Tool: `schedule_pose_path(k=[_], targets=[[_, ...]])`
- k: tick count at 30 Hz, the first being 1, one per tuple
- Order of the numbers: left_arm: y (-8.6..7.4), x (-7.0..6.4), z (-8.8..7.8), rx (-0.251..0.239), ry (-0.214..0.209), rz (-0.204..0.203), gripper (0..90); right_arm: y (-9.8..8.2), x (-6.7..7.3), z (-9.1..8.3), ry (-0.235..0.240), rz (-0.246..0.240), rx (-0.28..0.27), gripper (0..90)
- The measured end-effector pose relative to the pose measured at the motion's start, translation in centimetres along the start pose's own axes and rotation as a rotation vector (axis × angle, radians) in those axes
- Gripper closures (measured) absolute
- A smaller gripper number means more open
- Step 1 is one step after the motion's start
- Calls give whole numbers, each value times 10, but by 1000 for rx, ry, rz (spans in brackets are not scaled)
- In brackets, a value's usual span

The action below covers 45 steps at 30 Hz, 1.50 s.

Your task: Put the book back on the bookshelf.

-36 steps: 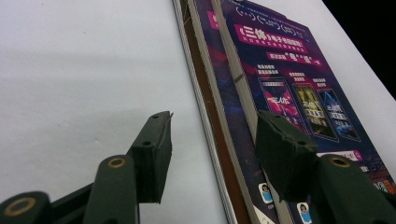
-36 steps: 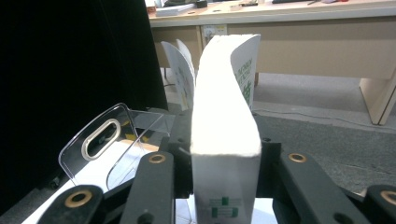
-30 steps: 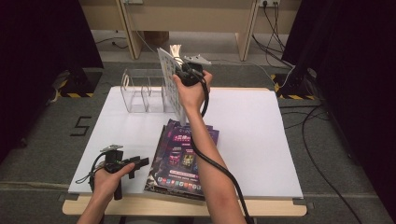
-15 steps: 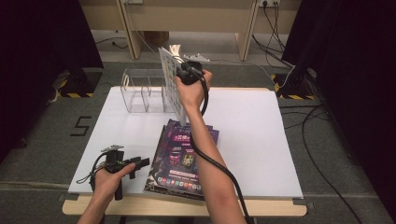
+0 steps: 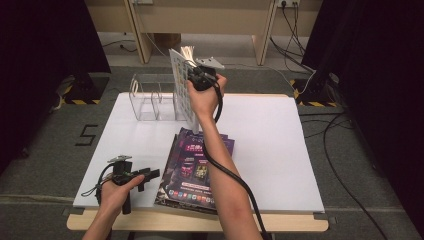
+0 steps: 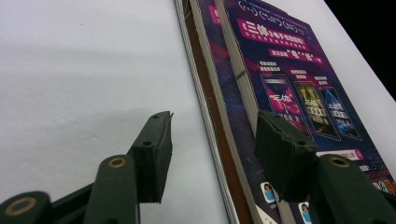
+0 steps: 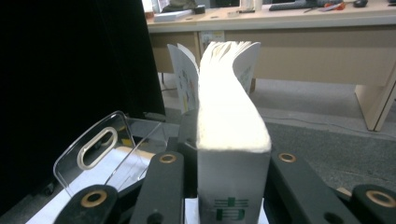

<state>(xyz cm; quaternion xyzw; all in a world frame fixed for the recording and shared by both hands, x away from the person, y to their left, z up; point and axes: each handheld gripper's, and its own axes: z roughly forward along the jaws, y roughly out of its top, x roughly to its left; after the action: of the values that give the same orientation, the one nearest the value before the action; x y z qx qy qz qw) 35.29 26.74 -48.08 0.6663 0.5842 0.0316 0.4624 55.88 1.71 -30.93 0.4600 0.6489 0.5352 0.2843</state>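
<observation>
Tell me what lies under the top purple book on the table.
Under the top purple book lie more books, stacked on the white table. Their edges show; their covers are hidden, so I cannot count them.

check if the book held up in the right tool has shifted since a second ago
No. The book sits at the same spot against the clear rack in the high view. The right tool has just been closing on it.

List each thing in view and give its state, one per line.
Book: upright, off the table, clamped in the right gripper, pages fanned at the top.
Rack: clear, standing on the table, slots empty.
Magazines: stacked flat, closed.
Left gripper: open, jaws either side of the magazines' edge.
Right gripper: shut on the book.
</observation>
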Motion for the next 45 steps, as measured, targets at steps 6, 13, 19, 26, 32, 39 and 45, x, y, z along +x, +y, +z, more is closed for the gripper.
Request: schedule_pose_path(k=[6,13,19,26,32,39,45], targets=[[0,0,0,-2,-2,-2,458,4,4,4,-17,-4,-9,744],[1,2,-1,-2,-2,-4,459,4,3,12,-48,20,-45,744],[2,2,-3,-11,-2,-4,460,6,1,19,-50,35,-50,744],[2,4,-4,-11,-4,-5,460,10,4,24,-54,22,-79,744],[3,4,-4,-16,-4,-6,460,12,5,28,-71,22,-103,744],[3,4,-4,-19,-9,-10,460,9,10,34,-82,4,-97,743],[2,4,-4,-17,-11,-6,459,0,14,33,-99,-13,-109,740]])
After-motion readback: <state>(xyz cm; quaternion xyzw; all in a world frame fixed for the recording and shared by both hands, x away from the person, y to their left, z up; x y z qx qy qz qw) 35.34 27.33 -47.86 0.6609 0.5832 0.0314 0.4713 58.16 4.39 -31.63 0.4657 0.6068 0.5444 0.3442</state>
